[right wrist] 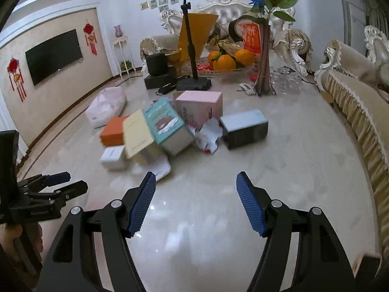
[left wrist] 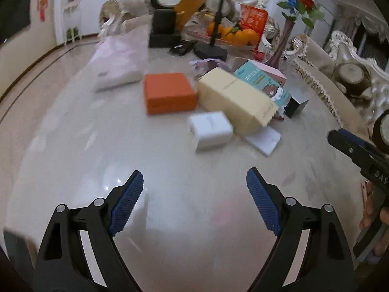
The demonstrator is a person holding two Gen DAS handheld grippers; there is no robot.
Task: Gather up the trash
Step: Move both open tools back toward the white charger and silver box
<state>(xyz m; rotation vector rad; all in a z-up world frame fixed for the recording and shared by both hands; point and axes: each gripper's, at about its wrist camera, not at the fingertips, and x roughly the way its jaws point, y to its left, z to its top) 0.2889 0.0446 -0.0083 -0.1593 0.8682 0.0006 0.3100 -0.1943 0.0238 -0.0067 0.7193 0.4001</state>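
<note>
Because both the left tongs (left wrist: 194, 202) and the right tongs (right wrist: 195, 202) hang released and empty over bare glossy marble table (right wrist: 304, 150), short of the long pale-yellow cardboard box (right wrist: 137, 133), a hasty reach could topple the teal carton (right wrist: 167, 121) leaning beside it.

On the table (right wrist: 279, 170) we see a group of boxes in the middle. A flat box (left wrist: 169, 92) lies at the left, a long box (left wrist: 237, 101) at its right, and a small box (left wrist: 209, 130) before them. Behind the group stands a phone stand (right wrist: 192, 73), and behind that a fruit bowl (right wrist: 226, 60). A vase (right wrist: 263, 73) stands right of the bowl. A bag (left wrist: 119, 65) lies far left.
</note>
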